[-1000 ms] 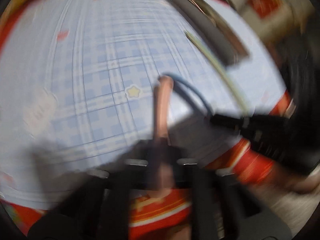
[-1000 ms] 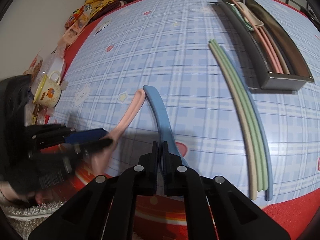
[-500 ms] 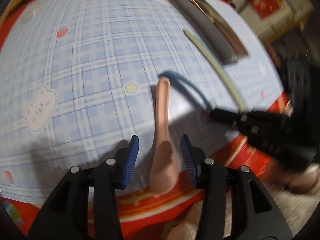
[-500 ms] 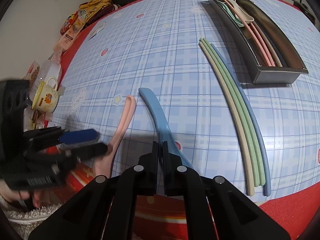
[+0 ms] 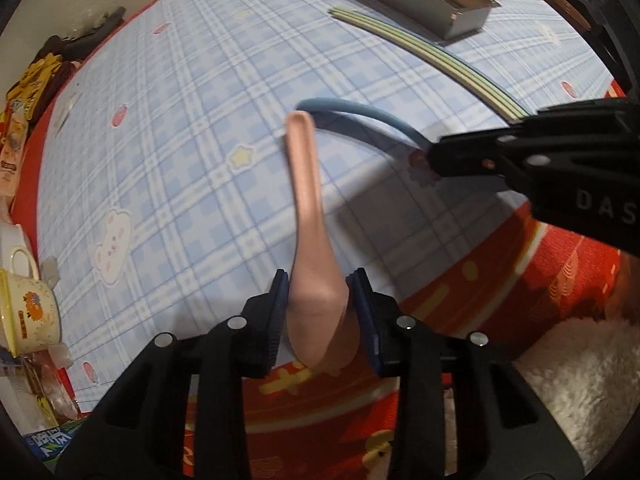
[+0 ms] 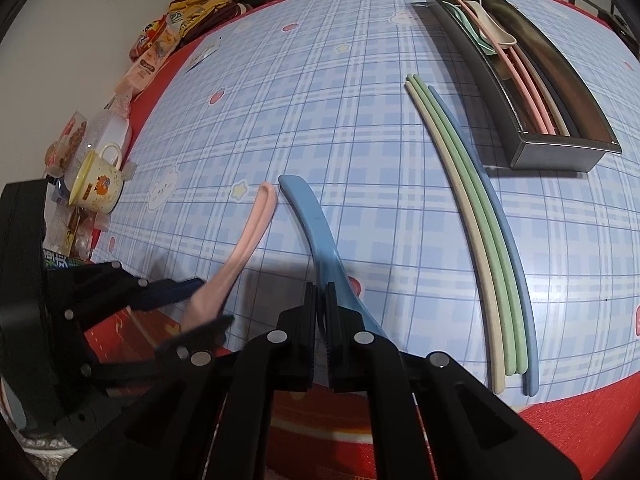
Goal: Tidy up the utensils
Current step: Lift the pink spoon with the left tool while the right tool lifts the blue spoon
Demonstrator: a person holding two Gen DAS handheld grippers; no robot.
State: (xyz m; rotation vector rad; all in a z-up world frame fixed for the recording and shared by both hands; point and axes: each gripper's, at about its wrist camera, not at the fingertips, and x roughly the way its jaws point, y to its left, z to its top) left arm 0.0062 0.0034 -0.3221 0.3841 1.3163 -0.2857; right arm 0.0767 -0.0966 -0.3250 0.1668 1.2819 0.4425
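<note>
Your left gripper [image 5: 318, 300] was closing on the pink spoon's [image 5: 306, 184] bowl, light, stiff, slippery; your right gripper [image 6: 321, 312] clenched the blue spoon [image 6: 310, 216].

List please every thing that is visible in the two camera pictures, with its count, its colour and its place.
pink spoon: one, pink, near table edge, bowl between the left fingers
blue spoon: one, blue, beside the pink one, clamped by the right fingers
chopsticks: four loose, one beige, two green, one blue, side by side next to the tray
metal tray: one, grey steel, far right, already holding utensils
mug: one, yellowish, left table edge
snack packets: several, mixed colours, far left edge
tablecloth: one, blue plaid over red
left gripper: black, jaws closing on the pink spoon
right gripper: black, shut on the blue spoon
</note>
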